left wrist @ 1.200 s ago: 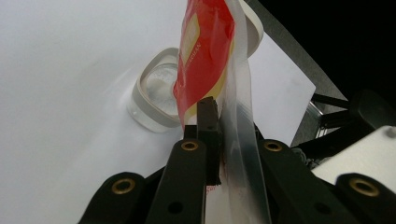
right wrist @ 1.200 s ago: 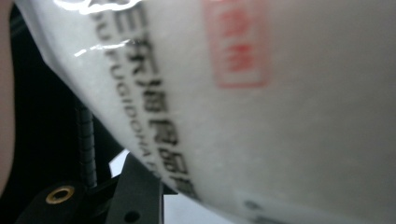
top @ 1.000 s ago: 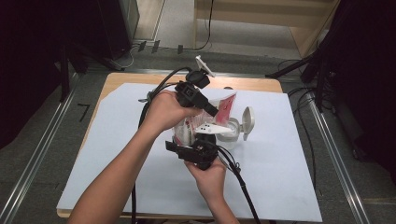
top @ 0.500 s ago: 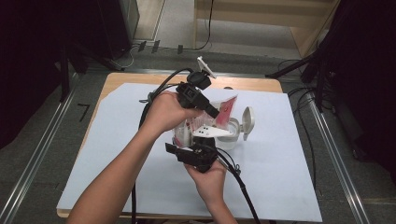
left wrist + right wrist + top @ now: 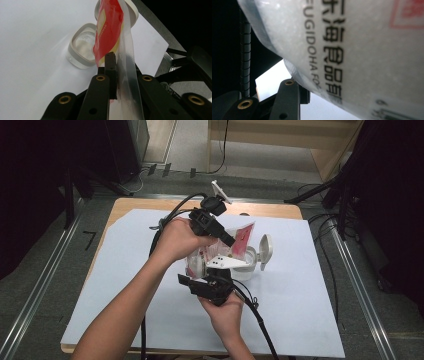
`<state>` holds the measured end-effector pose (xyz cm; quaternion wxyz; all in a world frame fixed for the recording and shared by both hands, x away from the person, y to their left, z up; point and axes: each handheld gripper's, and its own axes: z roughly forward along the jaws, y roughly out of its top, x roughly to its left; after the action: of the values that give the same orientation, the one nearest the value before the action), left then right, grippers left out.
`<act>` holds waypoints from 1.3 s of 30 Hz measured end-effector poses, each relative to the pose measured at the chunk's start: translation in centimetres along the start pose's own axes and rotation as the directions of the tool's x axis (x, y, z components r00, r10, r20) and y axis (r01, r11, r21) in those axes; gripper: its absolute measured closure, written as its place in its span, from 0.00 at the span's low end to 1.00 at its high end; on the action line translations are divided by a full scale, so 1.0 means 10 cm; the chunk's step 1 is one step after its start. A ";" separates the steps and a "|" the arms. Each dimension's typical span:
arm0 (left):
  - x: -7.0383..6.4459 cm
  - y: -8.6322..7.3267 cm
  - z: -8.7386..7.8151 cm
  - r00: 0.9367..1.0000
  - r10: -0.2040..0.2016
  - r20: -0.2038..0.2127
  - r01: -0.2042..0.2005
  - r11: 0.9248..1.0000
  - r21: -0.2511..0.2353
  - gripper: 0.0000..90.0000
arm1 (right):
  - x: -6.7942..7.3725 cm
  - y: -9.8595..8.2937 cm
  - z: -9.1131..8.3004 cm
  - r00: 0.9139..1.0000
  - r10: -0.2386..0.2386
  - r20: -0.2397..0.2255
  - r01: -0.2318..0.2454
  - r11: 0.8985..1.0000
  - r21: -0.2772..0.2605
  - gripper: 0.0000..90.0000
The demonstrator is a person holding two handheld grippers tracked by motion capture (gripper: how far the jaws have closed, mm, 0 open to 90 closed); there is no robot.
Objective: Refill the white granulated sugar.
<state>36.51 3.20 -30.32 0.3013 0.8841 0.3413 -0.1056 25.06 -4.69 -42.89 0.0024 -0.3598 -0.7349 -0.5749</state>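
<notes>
A plastic bag (image 5: 243, 238) with a red printed top and white granules inside hangs tilted over a clear round container (image 5: 246, 266). The container's white lid (image 5: 265, 249) stands open on its right. My left gripper (image 5: 229, 241) is shut on the bag's upper clear edge (image 5: 125, 57), and below it the container (image 5: 82, 48) stands on the white sheet. My right gripper (image 5: 206, 272) holds the bag's lower end from the near side. In the right gripper view the granule-filled bag (image 5: 352, 50) with black lettering presses against one black jaw; the other jaw is hidden behind it.
A white sheet (image 5: 320, 310) covers the wooden table (image 5: 135, 205). Black cables (image 5: 165, 222) trail from both grippers across the sheet. Metal rails (image 5: 360, 285) run along the floor on both sides, and dark equipment stands at the far left and right.
</notes>
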 end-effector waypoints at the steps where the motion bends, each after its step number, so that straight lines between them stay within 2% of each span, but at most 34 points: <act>1: 0.00 0.00 0.00 1.000 0.003 0.000 -0.003 1.000 0.006 0.95 | 0.00 0.00 0.00 1.000 -0.004 0.003 0.004 1.000 -0.001 0.69; 14: -0.01 0.01 0.02 1.000 0.002 0.009 -0.002 1.000 0.010 0.95 | 0.01 -0.01 -0.02 1.000 -0.011 0.017 0.011 1.000 -0.002 0.69; 26: -0.03 0.00 -0.01 1.000 -0.010 -0.009 0.010 1.000 0.018 0.94 | 0.04 0.01 -0.01 1.000 -0.005 -0.006 0.005 1.000 0.004 0.69; 29: -0.03 0.00 -0.03 1.000 -0.014 -0.013 0.014 1.000 0.021 0.94 | 0.06 0.02 0.00 1.000 -0.008 -0.011 0.008 1.000 0.010 0.66; 33: -0.02 0.00 -0.03 1.000 -0.020 -0.012 0.020 0.999 0.028 0.94 | 0.07 0.03 0.01 1.000 -0.007 -0.005 0.007 1.000 0.019 0.70; 39: -0.01 0.02 -0.02 0.999 -0.032 -0.011 0.032 0.999 0.016 0.94 | 0.06 0.05 0.01 1.000 0.003 -0.009 -0.003 0.999 0.032 0.70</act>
<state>36.53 3.18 -30.04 0.2905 0.8814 0.3563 -0.1085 24.95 -4.24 -42.22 0.0123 -0.3582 -0.7433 -0.5648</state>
